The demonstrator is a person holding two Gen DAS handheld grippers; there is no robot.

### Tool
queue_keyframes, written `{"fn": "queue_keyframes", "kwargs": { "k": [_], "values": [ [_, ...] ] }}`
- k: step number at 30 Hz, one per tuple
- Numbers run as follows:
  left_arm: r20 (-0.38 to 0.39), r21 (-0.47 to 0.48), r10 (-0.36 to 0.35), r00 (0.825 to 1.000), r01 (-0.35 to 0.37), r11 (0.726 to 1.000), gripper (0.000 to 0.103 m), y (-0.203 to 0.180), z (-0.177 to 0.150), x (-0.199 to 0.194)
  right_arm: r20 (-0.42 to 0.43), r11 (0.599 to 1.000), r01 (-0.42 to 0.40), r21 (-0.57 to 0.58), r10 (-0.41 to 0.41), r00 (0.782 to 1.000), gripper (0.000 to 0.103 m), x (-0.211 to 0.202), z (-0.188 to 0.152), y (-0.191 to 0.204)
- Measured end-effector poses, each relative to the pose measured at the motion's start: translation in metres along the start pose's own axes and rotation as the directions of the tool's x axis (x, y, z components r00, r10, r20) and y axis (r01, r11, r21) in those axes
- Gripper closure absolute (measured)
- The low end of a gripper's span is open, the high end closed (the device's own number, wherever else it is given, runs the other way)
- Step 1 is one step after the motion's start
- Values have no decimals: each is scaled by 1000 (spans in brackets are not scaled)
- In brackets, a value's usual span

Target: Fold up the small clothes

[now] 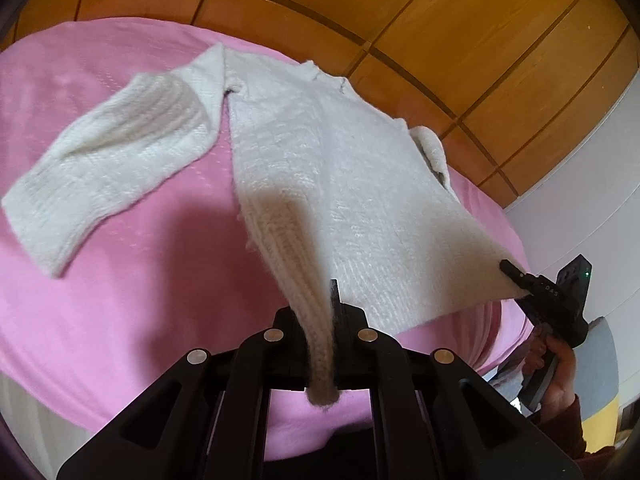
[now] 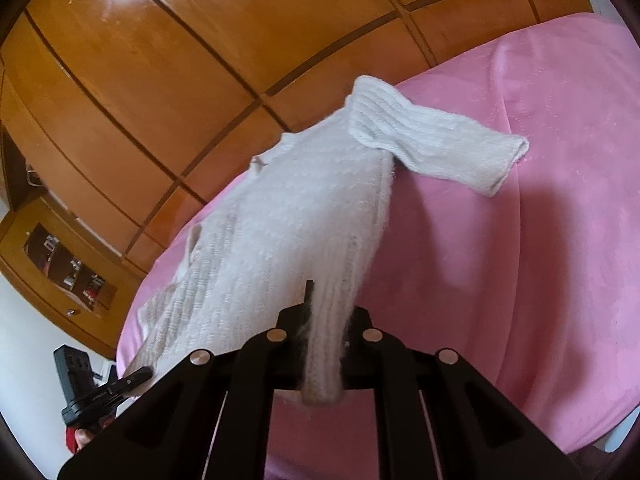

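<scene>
A white knit sweater lies partly on a pink bedspread, its hem edge raised off the bed toward me. My left gripper is shut on the hem's left corner, and the ribbed knit hangs down between its fingers. To the right, my right gripper pinches the other hem corner. In the right wrist view the right gripper is shut on the sweater at its ribbed hem, with the left gripper at the lower left. One sleeve lies spread to the left, the other sleeve to the right.
A wooden panelled wardrobe stands right behind the bed. A person's hand holds the right gripper's handle. A wooden niche with small items is at the left. The bedspread reaches well beyond the sweater on both sides.
</scene>
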State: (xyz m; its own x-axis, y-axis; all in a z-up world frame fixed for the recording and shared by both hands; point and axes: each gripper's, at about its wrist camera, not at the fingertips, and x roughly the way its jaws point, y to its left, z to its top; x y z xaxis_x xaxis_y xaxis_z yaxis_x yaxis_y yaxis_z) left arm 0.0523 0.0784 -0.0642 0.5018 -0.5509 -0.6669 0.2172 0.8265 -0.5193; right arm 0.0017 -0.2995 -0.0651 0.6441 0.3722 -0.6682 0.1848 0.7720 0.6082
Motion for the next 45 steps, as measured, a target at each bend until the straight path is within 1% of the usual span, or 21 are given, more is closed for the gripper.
{"fn": "queue_keyframes", "kwargs": {
  "k": [9, 15, 18, 20, 22, 23, 24, 25, 26, 27, 30, 31, 33, 34, 36, 38, 39, 40, 41, 42, 45],
  "values": [
    [-13, -6, 22, 1000, -22, 1000, 98, 7, -12, -13, -30, 997, -69, 42, 71, 997, 97, -20, -18, 4],
    [-57, -19, 62, 996, -63, 998, 98, 21, -21, 1, -86, 997, -23, 71, 29, 996, 97, -15, -45, -16],
    [-78, 32, 114, 990, -112, 993, 98, 20, -28, 13, -123, 997, 31, 65, -23, 992, 97, -1, -58, -28],
    [-64, 82, 150, 987, -145, 986, 98, 15, -30, 17, -142, 997, 72, 39, -66, 988, 96, 7, -63, -30],
    [-52, 109, 167, 985, -160, 981, 97, 11, -30, 18, -139, 996, 66, 66, -56, 989, 92, 10, -64, -33],
    [-43, 110, 166, 985, -160, 981, 87, 10, -29, 17, -129, 995, 61, 81, -51, 990, 83, 9, -63, -34],
    [-38, 106, 166, 985, -162, 981, 74, 10, -28, 15, -121, 995, 59, 87, -48, 992, 71, 7, -61, -34],
    [-31, 102, 166, 986, -162, 982, 65, 10, -27, 13, -104, 995, 61, 83, -52, 993, 66, 4, -58, -34],
    [-13, 93, 162, 987, -160, 983, 45, 10, -26, 8, -85, 994, 79, 69, -73, 994, 53, -1, -57, -30],
    [12, 84, 155, 988, -156, 984, 31, 12, -26, 1, -48, 992, 123, 40, -121, 991, 45, -6, -53, -26],
    [133, 59, 137, 982, -146, 988, 25, 14, -19, -25, 74, 978, 203, -52, -199, 977, 44, -23, -35, -9],
    [163, 52, 148, 976, -158, 986, 24, 14, -16, -30, 114, 972, 221, -77, -211, 971, 44, -26, -26, -3],
    [232, 29, 205, 951, -218, 976, 21, 19, -10, -42, 167, 966, 233, -113, -212, 963, 39, -28, -10, 9],
    [264, 15, 249, 932, -262, 965, 21, 23, -7, -47, 180, 966, 224, -132, -199, 963, 38, -25, -1, 17],
    [288, 11, 307, 907, -323, 946, 21, 28, -4, -51, 180, 964, 205, -166, -175, 968, 37, -12, 12, 35],
    [310, 49, 388, 868, -422, 905, 21, 31, -3, -51, 178, 957, 191, -216, -154, 972, 37, 9, 22, 53],
    [322, 82, 433, 842, -480, 873, 21, 31, -2, -48, 175, 952, 189, -241, -149, 973, 37, 16, 23, 60],
    [326, 102, 456, 828, -510, 854, 21, 31, -2, -46, 164, 944, 186, -272, -144, 976, 37, 31, 25, 69],
    [328, 135, 492, 807, -555, 821, 22, 33, -2, -42, 153, 939, 181, -292, -141, 978, 37, 42, 26, 75],
    [327, 158, 510, 796, -578, 801, 28, 35, -2, -38, 131, 932, 172, -319, -136, 982, 37, 59, 26, 81],
    [304, 212, 549, 779, -617, 758, 36, 42, 0, -26, 101, 905, 177, -387, -150, 984, 38, 101, 28, 91]
  ]
}}
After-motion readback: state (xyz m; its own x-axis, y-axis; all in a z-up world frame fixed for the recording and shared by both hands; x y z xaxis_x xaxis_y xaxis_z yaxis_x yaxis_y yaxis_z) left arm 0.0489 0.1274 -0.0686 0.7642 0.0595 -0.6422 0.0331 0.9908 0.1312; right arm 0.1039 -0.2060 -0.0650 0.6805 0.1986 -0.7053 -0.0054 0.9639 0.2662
